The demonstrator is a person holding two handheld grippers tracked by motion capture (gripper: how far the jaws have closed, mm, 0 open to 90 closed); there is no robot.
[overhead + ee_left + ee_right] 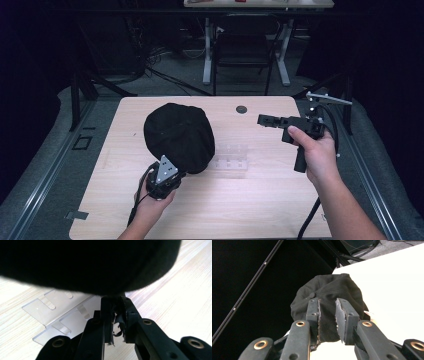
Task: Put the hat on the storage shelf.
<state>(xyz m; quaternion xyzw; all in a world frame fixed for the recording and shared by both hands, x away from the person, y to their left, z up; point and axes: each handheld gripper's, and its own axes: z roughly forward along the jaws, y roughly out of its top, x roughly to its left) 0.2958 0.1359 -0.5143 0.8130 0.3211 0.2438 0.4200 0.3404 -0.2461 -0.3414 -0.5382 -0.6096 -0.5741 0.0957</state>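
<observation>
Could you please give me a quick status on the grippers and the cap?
Left gripper shut on black cap. Right gripper open, held clear. Clear plastic rack beside cap.

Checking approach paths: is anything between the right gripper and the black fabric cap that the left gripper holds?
Nothing visible. The right gripper hangs above bare wooden table, jaws apart, aimed at the black fabric cap. The clear plastic holder lies flat below that line. The left gripper pinches the cap's edge.

Dim rm: grey floor (165, 75), white-legged desk (207, 50), black chair (242, 50).
</observation>
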